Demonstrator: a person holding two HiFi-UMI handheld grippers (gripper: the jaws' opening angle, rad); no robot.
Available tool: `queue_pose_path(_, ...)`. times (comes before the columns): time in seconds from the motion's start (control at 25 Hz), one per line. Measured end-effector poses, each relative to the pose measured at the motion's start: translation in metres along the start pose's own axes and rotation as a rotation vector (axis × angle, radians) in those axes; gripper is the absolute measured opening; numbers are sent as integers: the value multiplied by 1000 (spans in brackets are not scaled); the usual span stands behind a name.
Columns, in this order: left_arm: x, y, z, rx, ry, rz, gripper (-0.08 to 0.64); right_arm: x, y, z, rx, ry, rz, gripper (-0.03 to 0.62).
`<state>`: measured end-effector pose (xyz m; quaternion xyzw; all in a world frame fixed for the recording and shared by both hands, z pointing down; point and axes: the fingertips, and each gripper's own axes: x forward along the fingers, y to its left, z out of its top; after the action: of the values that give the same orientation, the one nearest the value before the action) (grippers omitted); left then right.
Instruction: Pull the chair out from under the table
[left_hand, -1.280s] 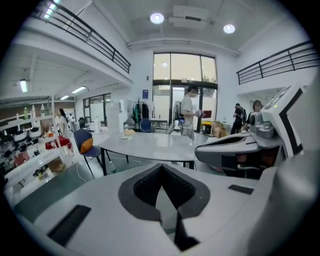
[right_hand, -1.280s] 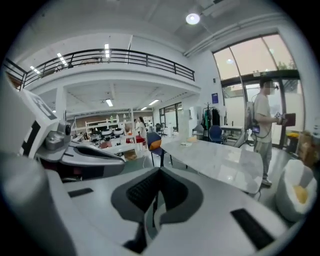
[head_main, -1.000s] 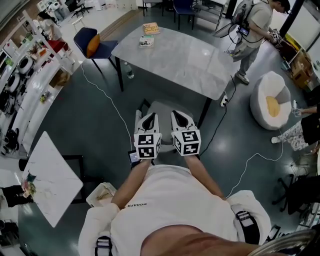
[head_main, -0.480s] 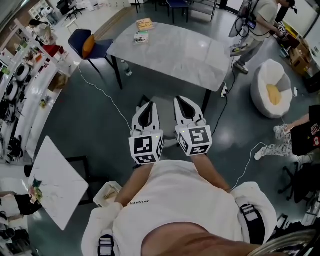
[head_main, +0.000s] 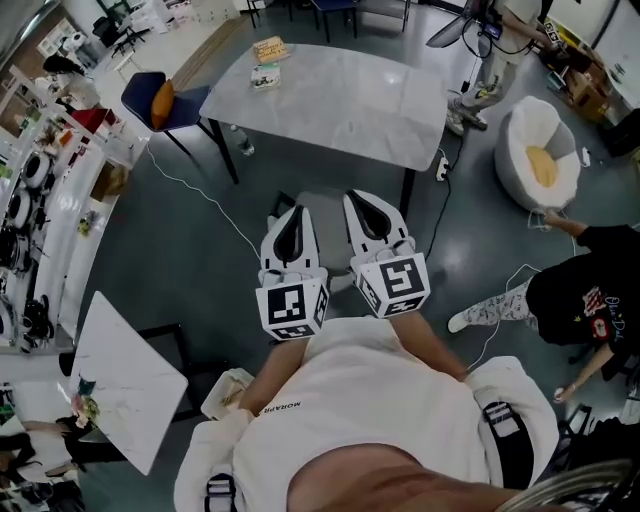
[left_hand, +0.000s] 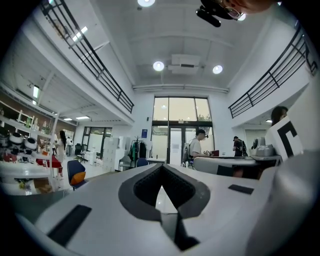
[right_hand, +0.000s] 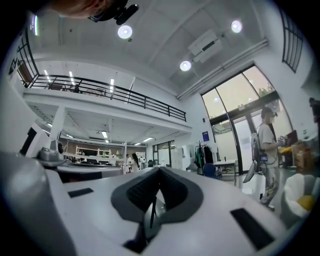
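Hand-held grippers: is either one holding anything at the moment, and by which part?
Nothing is held. The left hand-held gripper and the right hand-held gripper both have jaws shut on nothing; neither grips the chair.

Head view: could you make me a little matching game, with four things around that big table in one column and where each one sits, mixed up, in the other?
Things:
1. white beanbag
2. blue chair
3. books
4. grey chair

Places:
A. on the table, at its far left corner
B. at the table's near edge
C. off the table's left end, holding an orange cushion
D. on the floor to the right of the table

Pairs: 1-D, 2-C, 3-A, 4-B
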<state>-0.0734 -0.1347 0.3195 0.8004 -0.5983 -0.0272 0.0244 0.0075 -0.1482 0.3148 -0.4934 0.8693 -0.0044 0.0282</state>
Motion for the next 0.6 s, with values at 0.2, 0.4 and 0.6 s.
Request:
queue_pose_path(0.2, -1, 2, -6, -8, 15, -3, 5, -3, 0, -1, -2, -3, -5, 12)
queue_pose_path(0.4, -2, 5, -4, -16, 15, 4, 4, -4, 1, -1, -9, 4, -11, 12)
queue_pose_path(0.6, -2, 5, -4, -21, 13, 13, 5, -7, 0, 0, -18, 1, -12, 12)
